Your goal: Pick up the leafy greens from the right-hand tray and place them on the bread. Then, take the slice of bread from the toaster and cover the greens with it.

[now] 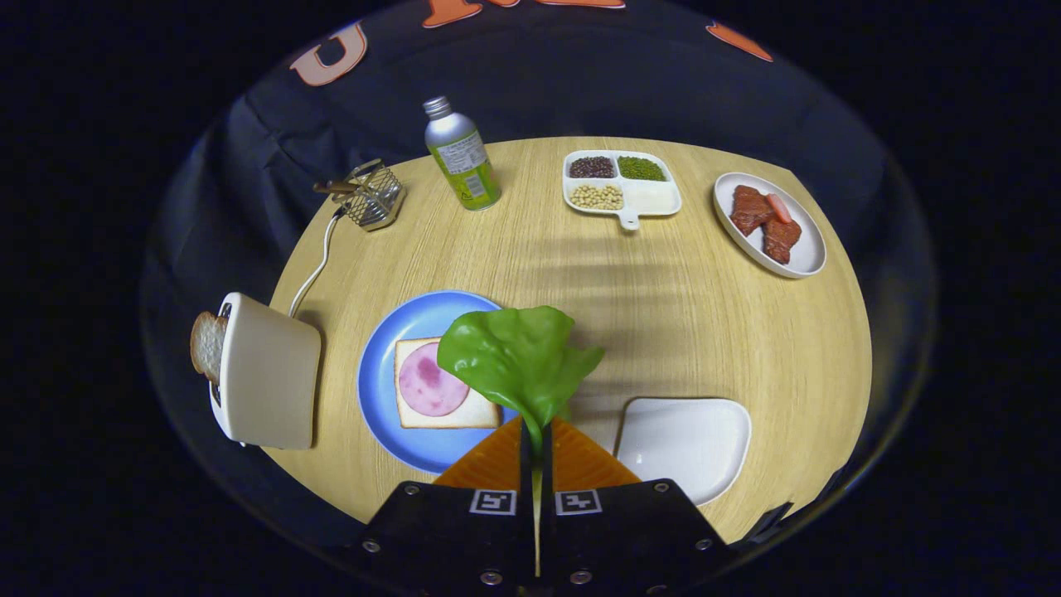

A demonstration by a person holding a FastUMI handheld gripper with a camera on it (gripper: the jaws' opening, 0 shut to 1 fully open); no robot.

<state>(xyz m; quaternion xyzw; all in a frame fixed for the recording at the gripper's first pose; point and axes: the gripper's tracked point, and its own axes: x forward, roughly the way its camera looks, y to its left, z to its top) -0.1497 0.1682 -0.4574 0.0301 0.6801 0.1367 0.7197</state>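
The leafy greens (518, 361) are pinched by their stem between the nearly closed fingers of the gripper (536, 444) and held above the table, just right of the blue plate (381, 390). The first step is judged half done: next the leaf is to be carried left over the bread (477, 410) on that plate and released, while the toaster (269, 381), left of the plate, keeps its slice (207, 344).

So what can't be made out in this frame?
- Toaster: its slots face away, and the bread slice is partly hidden behind its body.
- Bread on the blue plate: its right edge is covered by the leafy greens, held in the shut jaws.
- Bottle: label too small.
- Wire basket: contents unclear.
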